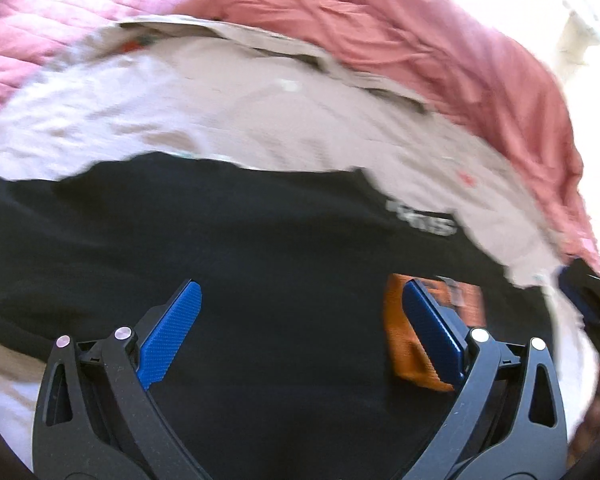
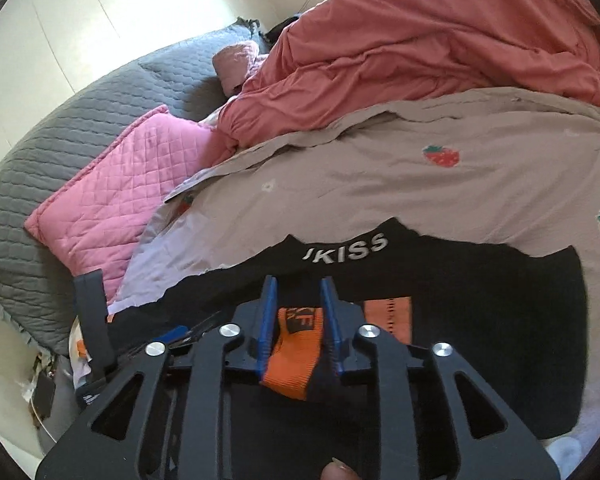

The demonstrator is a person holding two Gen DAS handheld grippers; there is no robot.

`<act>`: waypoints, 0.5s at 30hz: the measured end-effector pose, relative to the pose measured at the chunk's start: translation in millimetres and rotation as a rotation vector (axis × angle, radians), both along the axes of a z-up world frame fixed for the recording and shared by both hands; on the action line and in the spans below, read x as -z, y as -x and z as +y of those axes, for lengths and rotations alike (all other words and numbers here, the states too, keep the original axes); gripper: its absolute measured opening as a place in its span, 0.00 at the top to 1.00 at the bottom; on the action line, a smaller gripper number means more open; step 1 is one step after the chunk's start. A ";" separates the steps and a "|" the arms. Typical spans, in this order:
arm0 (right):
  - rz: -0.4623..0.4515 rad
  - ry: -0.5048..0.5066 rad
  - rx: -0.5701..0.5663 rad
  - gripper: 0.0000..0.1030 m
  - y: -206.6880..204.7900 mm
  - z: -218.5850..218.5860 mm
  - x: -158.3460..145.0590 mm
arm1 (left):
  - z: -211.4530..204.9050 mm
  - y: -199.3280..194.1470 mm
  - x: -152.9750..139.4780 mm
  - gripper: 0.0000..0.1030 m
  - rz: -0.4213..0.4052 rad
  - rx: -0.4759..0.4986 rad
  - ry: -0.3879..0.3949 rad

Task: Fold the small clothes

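A black sweater with white lettering at the neck lies flat on the bed, also seen in the right wrist view. It has orange patches. My left gripper hovers low over the sweater's body, jaws wide open, nothing between them. My right gripper stands over the sweater's near part with an orange ribbed cuff lying loosely between its narrowly parted blue pads; they do not pinch it.
The sweater rests on a beige strawberry-print sheet. A bunched salmon duvet lies behind it, a pink quilted pillow and a grey quilted cover to the left. A fingertip shows at the bottom edge.
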State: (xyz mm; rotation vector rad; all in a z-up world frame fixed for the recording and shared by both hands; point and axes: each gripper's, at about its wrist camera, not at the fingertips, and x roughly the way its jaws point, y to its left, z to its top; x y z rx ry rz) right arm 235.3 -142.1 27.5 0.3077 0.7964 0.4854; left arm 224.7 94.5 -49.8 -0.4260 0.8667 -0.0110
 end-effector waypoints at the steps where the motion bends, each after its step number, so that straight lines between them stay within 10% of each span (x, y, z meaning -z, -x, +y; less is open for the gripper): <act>1: 0.000 0.005 0.008 0.70 0.7 -3.6 1.2 | -6.3 0.3 0.0 0.08 -0.012 0.035 0.025; 5: 0.012 0.050 0.073 0.60 4.4 -21.4 11.1 | -42.7 1.4 3.9 0.17 -0.012 0.166 0.059; 12: 0.035 0.065 0.160 0.60 20.5 -57.7 24.0 | -89.9 -0.3 18.1 0.94 -0.002 0.264 0.034; 15: 0.020 0.069 0.182 0.60 24.7 -67.6 21.7 | -90.2 5.1 3.2 0.95 -0.067 0.276 0.005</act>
